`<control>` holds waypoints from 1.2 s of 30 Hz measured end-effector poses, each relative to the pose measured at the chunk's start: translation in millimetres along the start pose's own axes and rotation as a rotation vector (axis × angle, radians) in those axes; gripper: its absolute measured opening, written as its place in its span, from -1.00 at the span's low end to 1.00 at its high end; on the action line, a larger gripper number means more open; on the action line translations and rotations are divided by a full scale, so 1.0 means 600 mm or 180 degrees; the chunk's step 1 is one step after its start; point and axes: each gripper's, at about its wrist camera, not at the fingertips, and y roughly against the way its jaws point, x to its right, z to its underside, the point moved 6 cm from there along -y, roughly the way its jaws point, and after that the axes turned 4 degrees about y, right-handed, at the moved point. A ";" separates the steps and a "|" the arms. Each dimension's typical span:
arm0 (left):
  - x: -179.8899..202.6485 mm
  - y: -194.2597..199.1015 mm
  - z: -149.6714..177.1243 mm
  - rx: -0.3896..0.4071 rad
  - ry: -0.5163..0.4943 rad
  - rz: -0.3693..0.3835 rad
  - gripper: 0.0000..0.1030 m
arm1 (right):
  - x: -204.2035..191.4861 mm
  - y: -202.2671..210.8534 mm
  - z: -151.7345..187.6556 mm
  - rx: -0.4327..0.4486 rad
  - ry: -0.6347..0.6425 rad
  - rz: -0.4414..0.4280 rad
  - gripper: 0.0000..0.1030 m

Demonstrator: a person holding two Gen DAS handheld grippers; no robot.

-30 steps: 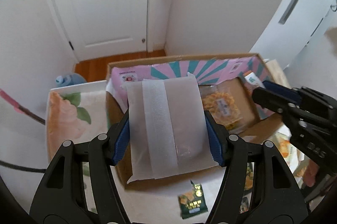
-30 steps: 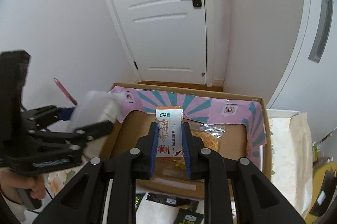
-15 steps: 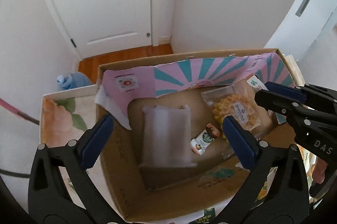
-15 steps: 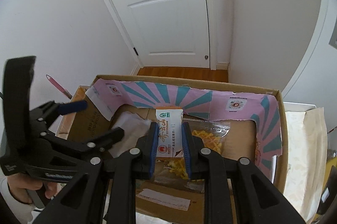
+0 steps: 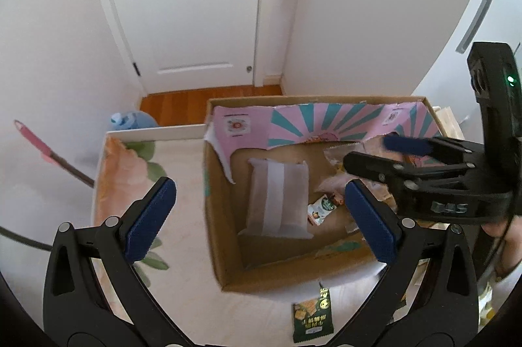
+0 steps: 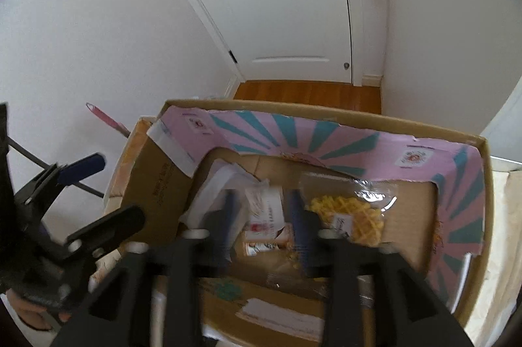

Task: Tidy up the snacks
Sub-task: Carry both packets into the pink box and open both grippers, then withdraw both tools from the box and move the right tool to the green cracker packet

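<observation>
A cardboard box (image 5: 293, 100) with a pink and teal lining stands on the table. A white wrapped packet (image 5: 279, 197) lies flat on the box floor beside a small snack packet (image 5: 323, 206). My left gripper (image 5: 261, 219) is open wide above the box's near left corner, with nothing between its pads. My right gripper (image 6: 264, 216) is down inside the box (image 6: 326, 112) with its jaws opening. The small white and orange packet (image 6: 264, 210) sits loose between them, blurred. A clear bag of yellow snacks (image 6: 352, 216) lies to its right. In the left wrist view the right gripper (image 5: 372, 150) reaches in from the right.
A green snack packet (image 5: 311, 314) lies on the floral tablecloth (image 5: 124, 171) in front of the box. A blue bottle (image 5: 130, 120) stands on the wooden floor behind the table. A white door and walls close off the far side. A pink-handled stick (image 5: 36, 141) leans at the left.
My left gripper opened and dropped the white packet into the box, then drew back toward the left. My right gripper sank into the box and its jaws spread off the small packet.
</observation>
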 end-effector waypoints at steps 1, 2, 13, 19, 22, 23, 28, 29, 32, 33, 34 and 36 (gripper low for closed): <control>-0.003 0.009 0.001 0.0028 0.0006 -0.0026 0.99 | 0.000 0.004 -0.002 0.0065 -0.0023 -0.0041 0.81; -0.006 0.019 0.004 0.0059 0.0018 -0.0050 0.99 | 0.000 0.008 -0.003 0.0107 -0.0059 -0.0096 0.81; -0.031 0.097 0.051 0.0210 0.0168 -0.0031 0.99 | -0.029 0.086 0.019 0.0413 -0.0086 -0.0080 0.81; -0.030 0.134 0.082 0.0261 0.0174 0.0045 0.99 | -0.043 0.141 0.055 0.0526 -0.0071 0.0034 0.81; -0.025 0.146 0.101 0.0254 0.0135 0.0091 0.99 | -0.048 0.170 0.079 0.0588 -0.0086 0.0137 0.81; -0.023 0.148 0.109 0.0242 0.0119 0.0118 0.99 | -0.050 0.176 0.087 0.0594 -0.0101 0.0167 0.81; -0.008 0.155 0.143 0.0193 0.0066 0.0169 0.99 | -0.053 0.206 0.136 0.0612 -0.0175 0.0316 0.81; -0.004 0.157 0.151 0.0181 0.0074 0.0182 0.99 | -0.053 0.210 0.145 0.0608 -0.0174 0.0346 0.81; 0.007 0.157 0.167 0.0152 0.0083 0.0209 0.99 | -0.051 0.223 0.174 0.0576 -0.0155 0.0486 0.81; 0.011 0.155 0.173 0.0138 0.0076 0.0202 0.99 | -0.050 0.228 0.184 0.0581 -0.0143 0.0523 0.81; 0.015 0.155 0.177 0.0129 0.0068 0.0190 0.99 | -0.050 0.231 0.190 0.0587 -0.0143 0.0555 0.81; 0.022 0.153 0.189 0.0105 0.0052 0.0154 0.99 | -0.045 0.240 0.206 0.0624 -0.0160 0.0698 0.81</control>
